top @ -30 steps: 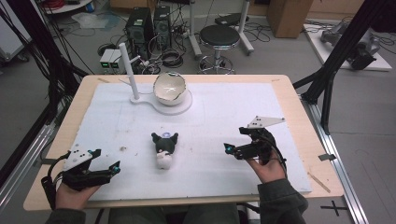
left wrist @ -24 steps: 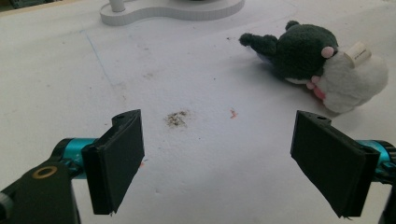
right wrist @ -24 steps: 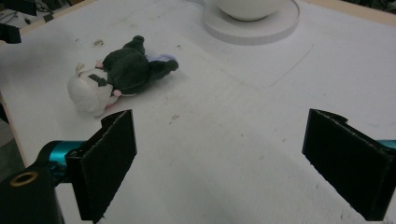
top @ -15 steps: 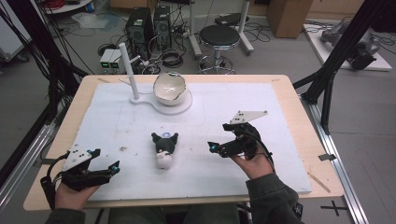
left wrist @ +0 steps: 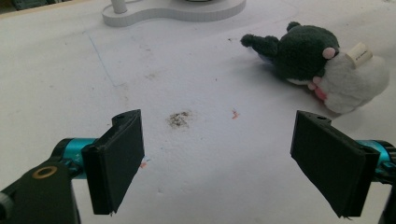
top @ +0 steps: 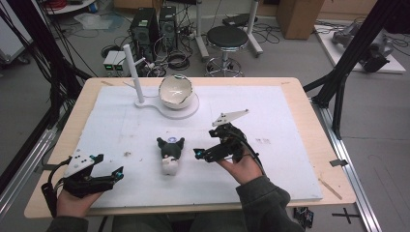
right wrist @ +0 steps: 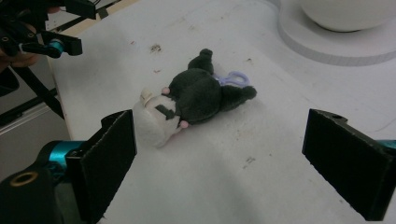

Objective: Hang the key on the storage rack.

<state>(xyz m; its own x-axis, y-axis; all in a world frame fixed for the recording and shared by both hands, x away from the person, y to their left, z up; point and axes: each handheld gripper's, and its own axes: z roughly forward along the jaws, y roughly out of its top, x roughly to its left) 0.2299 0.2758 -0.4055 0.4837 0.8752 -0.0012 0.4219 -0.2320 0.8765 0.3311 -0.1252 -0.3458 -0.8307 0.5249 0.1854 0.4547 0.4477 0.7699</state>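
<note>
A small plush toy [top: 169, 153] with a dark head and a white body lies on the white mat [top: 270, 111] near the table's middle; it also lies in the left gripper view as the plush toy [left wrist: 322, 70] and in the right gripper view as the plush toy [right wrist: 191, 105], with a lilac loop at its head. My right gripper [top: 199, 154] is open just to the right of the toy, jaws pointing at it, nothing between them [right wrist: 219, 168]. My left gripper [top: 116, 175] rests open near the front left edge, empty [left wrist: 217, 163].
A white bowl [top: 175, 92] sits on a white base [top: 186, 110] with an upright post [top: 134, 72] at the back of the mat. The wooden table's edge [top: 319, 140] frames the mat. A stool and cables stand on the floor beyond.
My right gripper has moved left toward the plush toy and turned its jaws at it. The left gripper and the toy have stayed put.
</note>
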